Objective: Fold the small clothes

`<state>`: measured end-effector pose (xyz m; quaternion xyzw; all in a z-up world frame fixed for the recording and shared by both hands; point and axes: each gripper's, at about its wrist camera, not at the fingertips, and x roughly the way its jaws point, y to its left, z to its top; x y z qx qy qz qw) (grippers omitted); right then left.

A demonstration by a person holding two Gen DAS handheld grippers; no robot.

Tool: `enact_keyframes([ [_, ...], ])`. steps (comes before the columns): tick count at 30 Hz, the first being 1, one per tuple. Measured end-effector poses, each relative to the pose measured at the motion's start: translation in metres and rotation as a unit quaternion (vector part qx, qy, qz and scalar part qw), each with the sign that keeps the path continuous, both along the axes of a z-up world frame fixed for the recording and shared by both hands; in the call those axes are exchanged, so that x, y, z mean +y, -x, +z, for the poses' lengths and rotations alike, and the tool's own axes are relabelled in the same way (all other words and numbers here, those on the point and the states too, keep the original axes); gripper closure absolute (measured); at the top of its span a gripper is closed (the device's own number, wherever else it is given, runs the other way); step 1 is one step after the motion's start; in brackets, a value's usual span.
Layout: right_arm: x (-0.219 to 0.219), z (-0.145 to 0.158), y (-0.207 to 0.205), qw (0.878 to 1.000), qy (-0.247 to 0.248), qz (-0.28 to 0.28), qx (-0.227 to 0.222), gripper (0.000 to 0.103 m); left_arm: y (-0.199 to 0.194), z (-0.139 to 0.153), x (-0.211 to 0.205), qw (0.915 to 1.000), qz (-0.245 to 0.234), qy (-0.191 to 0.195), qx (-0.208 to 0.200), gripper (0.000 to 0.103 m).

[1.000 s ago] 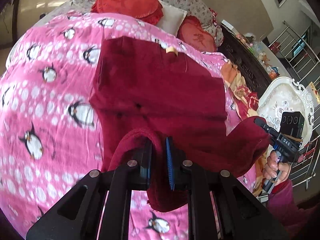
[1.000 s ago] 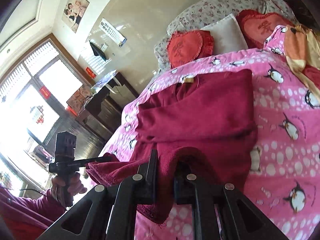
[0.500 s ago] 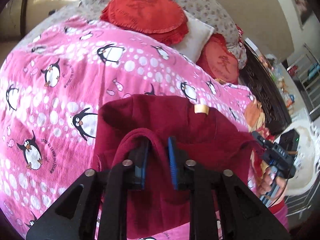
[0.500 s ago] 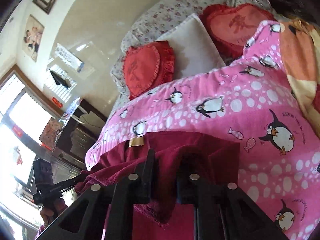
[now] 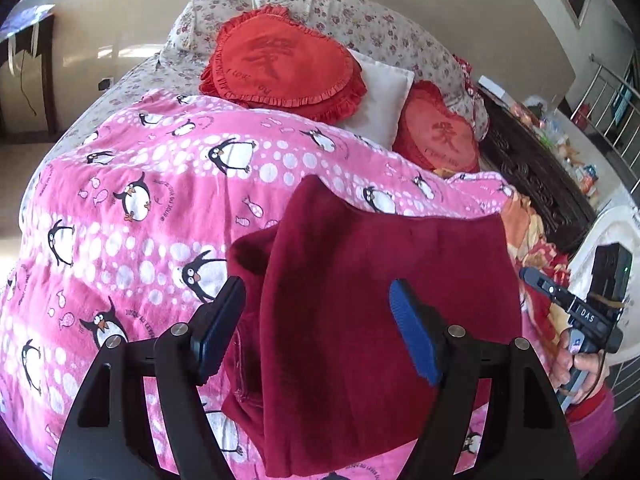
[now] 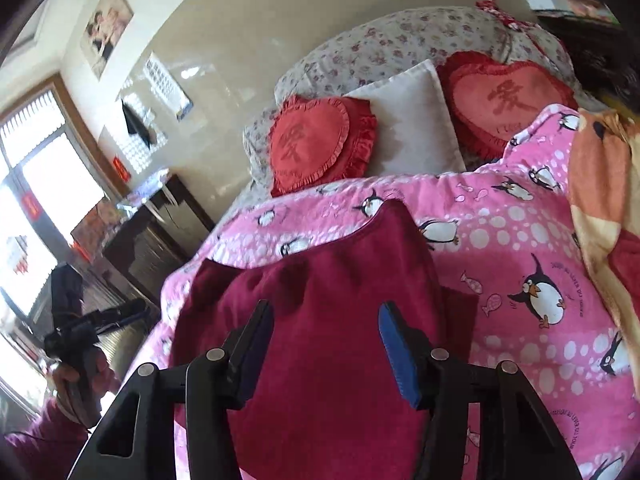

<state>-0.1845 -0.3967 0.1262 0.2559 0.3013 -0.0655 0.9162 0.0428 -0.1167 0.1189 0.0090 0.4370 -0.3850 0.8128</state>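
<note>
A dark red fleece garment [image 5: 360, 300] lies folded over on the pink penguin blanket [image 5: 140, 200]. It also shows in the right wrist view [image 6: 320, 320]. My left gripper [image 5: 316, 320] is open, its jaws wide apart above the garment's near left part. My right gripper [image 6: 324, 344] is open too, above the garment's near right part. Neither holds cloth. The right gripper also shows at the right edge of the left wrist view [image 5: 560, 300], and the left gripper at the left edge of the right wrist view [image 6: 100, 316].
Two red heart cushions [image 5: 280, 68] [image 6: 312, 144], a white pillow [image 6: 408, 120] and floral pillows [image 5: 360, 20] lie at the bed's head. An orange patterned blanket [image 6: 600, 208] lies at the right. A dark cabinet [image 6: 152, 240] stands left of the bed.
Both grippers carried the garment's near edge forward over the rest, then opened and let it go. The garment now lies folded in half.
</note>
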Motion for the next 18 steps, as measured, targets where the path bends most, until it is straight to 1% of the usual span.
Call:
enact_keyframes([
  [2,0.009,-0.01,-0.018,0.999,0.026,0.007,0.02,0.05,-0.003,-0.01,-0.016,0.9997,0.002,-0.022,0.0,0.028],
  [3,0.01,-0.016,-0.027,0.999,0.032,0.007,0.028,0.05,-0.008,-0.016,-0.025,0.9996,0.008,-0.028,0.0,0.028],
  [4,0.004,-0.025,-0.044,0.998,0.043,-0.007,0.041,0.05,-0.014,-0.021,-0.03,0.9994,0.018,-0.03,0.0,0.028],
  [5,0.004,-0.025,-0.044,0.998,0.043,-0.007,0.041,0.05,-0.02,-0.025,-0.034,0.9991,0.029,-0.032,0.002,0.028],
  [7,-0.009,-0.032,-0.058,0.996,0.054,-0.04,0.051,0.05,-0.039,-0.037,-0.041,0.9975,0.058,-0.037,0.014,0.028],
  [9,-0.023,-0.039,-0.068,0.996,0.05,-0.054,0.055,0.05,-0.054,-0.049,-0.046,0.9951,0.08,-0.051,0.027,0.028],
  [10,-0.032,-0.046,-0.076,0.995,0.048,-0.06,0.068,0.05,-0.061,-0.055,-0.049,0.9934,0.09,-0.063,0.032,0.028],
  [11,-0.038,-0.053,-0.082,0.993,0.051,-0.067,0.082,0.05,-0.065,-0.059,-0.051,0.993,0.093,-0.065,0.034,0.028],
  [13,-0.047,-0.066,-0.093,0.991,0.057,-0.075,0.097,0.05,-0.067,-0.063,-0.055,0.9928,0.095,-0.072,0.016,0.028],
  [15,-0.047,-0.071,-0.098,0.99,0.071,-0.073,0.097,0.05,-0.065,-0.063,-0.06,0.9921,0.09,-0.087,-0.008,0.028],
  [16,-0.046,-0.072,-0.099,0.99,0.078,-0.073,0.095,0.05,-0.064,-0.064,-0.062,0.9916,0.088,-0.093,-0.014,0.028],
  [18,-0.045,-0.069,-0.099,0.989,0.08,-0.075,0.097,0.05,-0.064,-0.064,-0.059,0.9916,0.09,-0.092,-0.012,0.028],
])
